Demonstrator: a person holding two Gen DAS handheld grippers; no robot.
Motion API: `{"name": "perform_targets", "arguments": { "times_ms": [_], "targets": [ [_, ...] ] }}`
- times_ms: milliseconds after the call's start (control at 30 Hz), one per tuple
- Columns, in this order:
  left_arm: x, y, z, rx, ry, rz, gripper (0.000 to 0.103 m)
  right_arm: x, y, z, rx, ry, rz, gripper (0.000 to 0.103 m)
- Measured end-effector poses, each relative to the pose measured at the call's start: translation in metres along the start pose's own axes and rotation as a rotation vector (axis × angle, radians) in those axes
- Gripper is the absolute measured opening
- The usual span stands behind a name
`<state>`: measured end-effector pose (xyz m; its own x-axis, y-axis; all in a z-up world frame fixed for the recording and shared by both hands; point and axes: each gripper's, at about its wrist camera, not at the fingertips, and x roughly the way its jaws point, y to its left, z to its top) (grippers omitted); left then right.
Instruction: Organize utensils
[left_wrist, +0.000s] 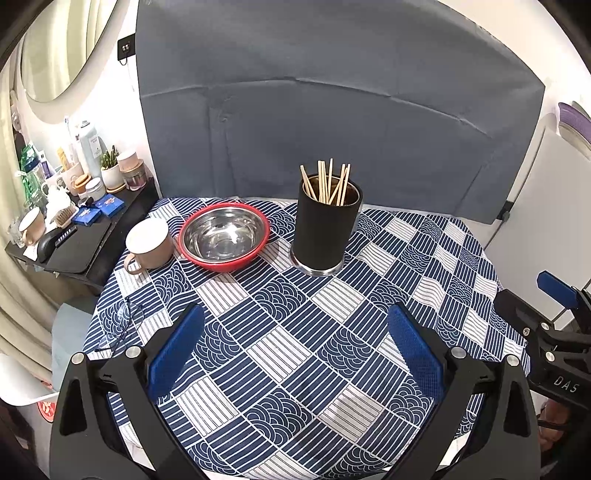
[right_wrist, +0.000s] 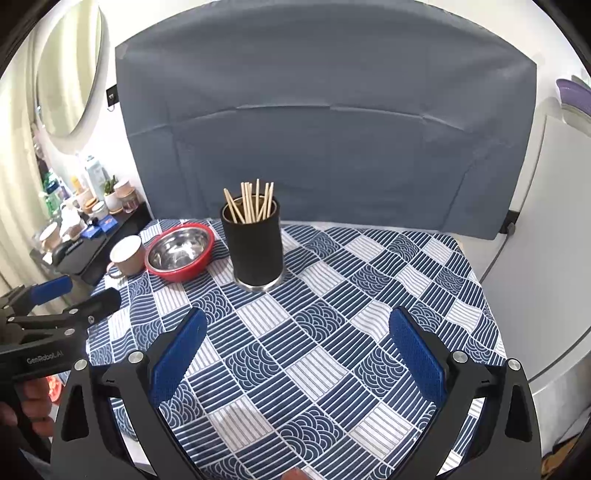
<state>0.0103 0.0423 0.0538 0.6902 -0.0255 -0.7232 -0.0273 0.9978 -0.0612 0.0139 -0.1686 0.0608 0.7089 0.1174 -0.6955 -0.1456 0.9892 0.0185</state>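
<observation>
A black cylindrical holder stands upright at the far middle of the table, with several wooden chopsticks sticking out of its top. Left of it sits a steel bowl with a red rim, and beside that a beige mug. My left gripper hovers open over the near cloth with nothing between its blue pads. My right gripper is open and holds nothing too. Each gripper shows at the edge of the other's view.
A blue and white patterned cloth covers the table. Clear-framed glasses lie at its left edge. A dark side shelf crowded with bottles, cups and boxes stands to the left. A grey backdrop rises behind.
</observation>
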Motion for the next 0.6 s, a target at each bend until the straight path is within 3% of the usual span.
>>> {"name": "perform_targets", "arguments": {
  "times_ms": [600],
  "targets": [
    [0.009,-0.003,0.002,-0.001,0.032,0.002,0.097,0.008,-0.004,0.001,0.016,0.003,0.019,0.095]
  ]
}}
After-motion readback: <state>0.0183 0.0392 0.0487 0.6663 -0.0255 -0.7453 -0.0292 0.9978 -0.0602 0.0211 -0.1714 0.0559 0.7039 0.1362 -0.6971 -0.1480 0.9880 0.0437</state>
